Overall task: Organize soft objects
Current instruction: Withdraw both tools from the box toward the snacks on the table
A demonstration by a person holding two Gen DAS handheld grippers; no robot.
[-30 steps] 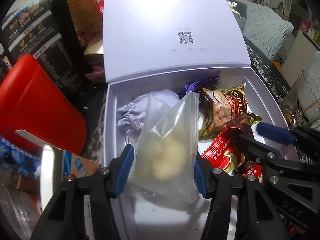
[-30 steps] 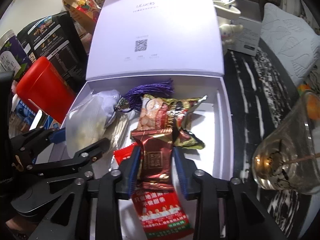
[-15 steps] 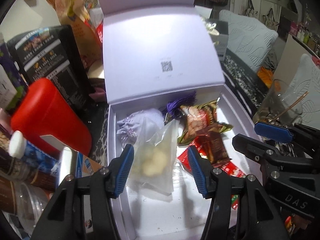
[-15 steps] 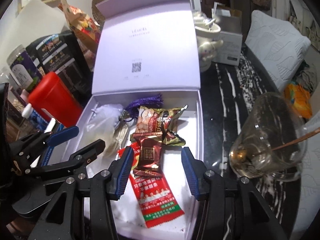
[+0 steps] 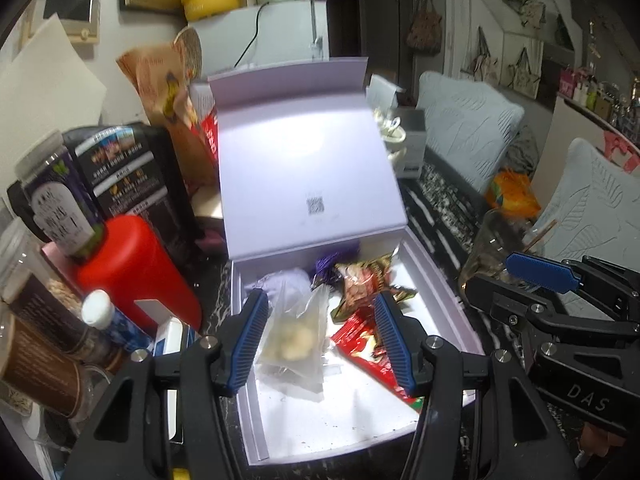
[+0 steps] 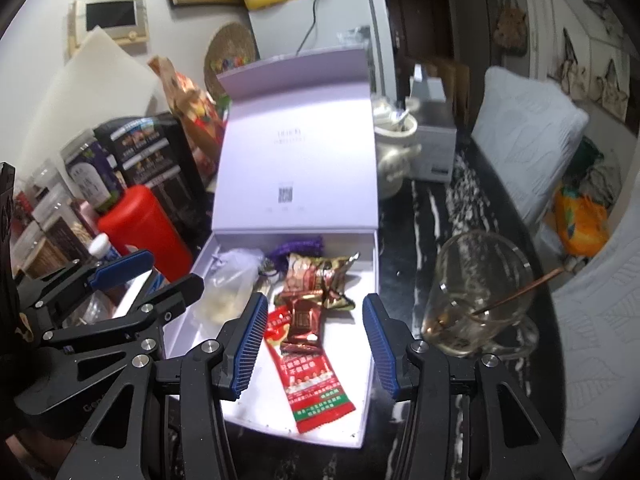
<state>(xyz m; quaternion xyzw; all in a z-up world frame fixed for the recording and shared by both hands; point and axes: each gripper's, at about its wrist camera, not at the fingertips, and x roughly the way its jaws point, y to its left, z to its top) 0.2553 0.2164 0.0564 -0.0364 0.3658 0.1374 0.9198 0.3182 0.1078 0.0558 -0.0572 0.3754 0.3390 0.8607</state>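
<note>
An open lavender box [image 5: 436, 280] [image 6: 370, 360] holds a clear zip bag of pale lumps [image 5: 294, 340] [image 6: 226, 296], a lilac pouch [image 5: 280, 284], a purple tassel [image 5: 334, 266] [image 6: 298, 248], a gold-green snack pack [image 5: 364, 282] [image 6: 316, 276], a dark red wrapper [image 6: 304, 322] and a red-green sachet [image 5: 360, 340] [image 6: 316, 384]. My left gripper [image 5: 320, 340] is open and empty above the box's near left. My right gripper [image 6: 316, 348] is open and empty above the snack packs. Each gripper shows in the other's view.
A red canister [image 5: 136, 272] [image 6: 144, 224], jars and black snack bags [image 5: 116, 172] crowd the box's left side. A glass mug with a stick [image 6: 480, 292] [image 5: 496, 240] stands right of the box on the dark marbled table. Pillows [image 5: 468, 128] lie at the back right.
Both grippers opened, let go of the zip bag and the dark red wrapper, and pulled back and up from the box. The items now lie in the box.
</note>
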